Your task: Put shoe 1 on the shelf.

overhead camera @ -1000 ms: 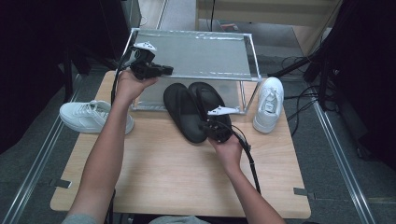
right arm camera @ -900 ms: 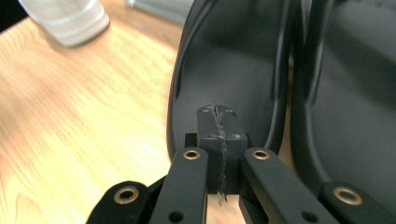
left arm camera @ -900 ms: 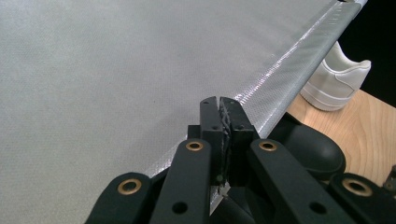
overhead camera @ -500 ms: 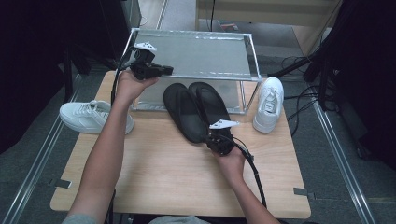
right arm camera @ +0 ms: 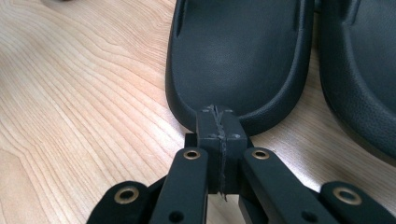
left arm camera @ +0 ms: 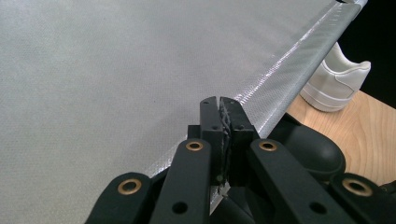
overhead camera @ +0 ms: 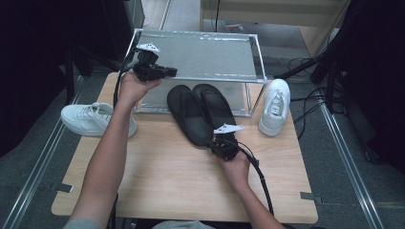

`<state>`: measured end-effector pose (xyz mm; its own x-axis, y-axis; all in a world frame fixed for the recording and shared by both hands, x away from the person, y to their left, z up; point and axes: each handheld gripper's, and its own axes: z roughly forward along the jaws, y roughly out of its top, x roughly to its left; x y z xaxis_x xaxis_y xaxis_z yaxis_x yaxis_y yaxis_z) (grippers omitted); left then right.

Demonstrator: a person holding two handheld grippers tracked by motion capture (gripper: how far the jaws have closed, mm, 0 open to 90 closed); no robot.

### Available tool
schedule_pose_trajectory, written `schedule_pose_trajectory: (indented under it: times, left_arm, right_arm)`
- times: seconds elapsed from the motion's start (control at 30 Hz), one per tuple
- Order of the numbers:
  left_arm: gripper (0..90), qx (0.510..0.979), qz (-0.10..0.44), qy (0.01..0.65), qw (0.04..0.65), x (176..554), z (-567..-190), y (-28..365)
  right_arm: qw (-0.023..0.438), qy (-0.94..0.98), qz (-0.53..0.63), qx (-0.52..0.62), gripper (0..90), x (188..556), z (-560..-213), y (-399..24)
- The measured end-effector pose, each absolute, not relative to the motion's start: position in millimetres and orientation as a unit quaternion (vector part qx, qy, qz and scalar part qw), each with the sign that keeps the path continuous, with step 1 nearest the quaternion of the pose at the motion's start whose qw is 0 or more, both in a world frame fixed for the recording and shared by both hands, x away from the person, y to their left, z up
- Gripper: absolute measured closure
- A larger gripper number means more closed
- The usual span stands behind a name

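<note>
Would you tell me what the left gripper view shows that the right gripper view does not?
Left gripper view: the grey mesh rack top and a white sneaker, heel end. Right gripper view: a black slipper with its heel cup up close, the second slipper beside it, and the right gripper at that heel. Shared: the wooden table, black slipper rubber, and shut black jaws, the left gripper included.
</note>
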<state>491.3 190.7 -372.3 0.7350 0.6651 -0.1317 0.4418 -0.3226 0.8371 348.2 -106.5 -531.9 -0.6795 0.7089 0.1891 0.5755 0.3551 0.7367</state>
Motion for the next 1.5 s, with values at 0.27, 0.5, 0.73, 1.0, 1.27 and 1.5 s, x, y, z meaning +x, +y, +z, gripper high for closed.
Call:
schedule_pose_trajectory:
  times: [0.27,0.5,0.73,1.0,1.27,1.5]
  left_arm:
    - [89.4,0.804,0.119,0.345,0.469,491,-372,191]
    - [89.4,0.804,0.117,0.344,0.470,491,-373,191]
    - [89.4,0.804,0.118,0.345,0.471,491,-373,191]
    - [89.4,0.802,0.116,0.345,0.473,492,-373,191]
    - [89.4,0.802,0.114,0.345,0.473,492,-373,192]
    - [89.4,0.802,0.114,0.346,0.474,492,-373,192]
  right_arm:
    - [0.077,0.816,0.415,0.395,90.0,349,-533,-104]
    - [0.072,0.820,0.415,0.388,90.0,350,-534,-95]
    - [0.069,0.823,0.416,0.382,90.0,353,-536,-84]
    - [0.067,0.820,0.417,0.385,90.0,359,-536,-77]
    - [0.068,0.820,0.418,0.384,90.0,367,-536,-67]
    - [0.070,0.821,0.419,0.382,90.0,373,-534,-58]
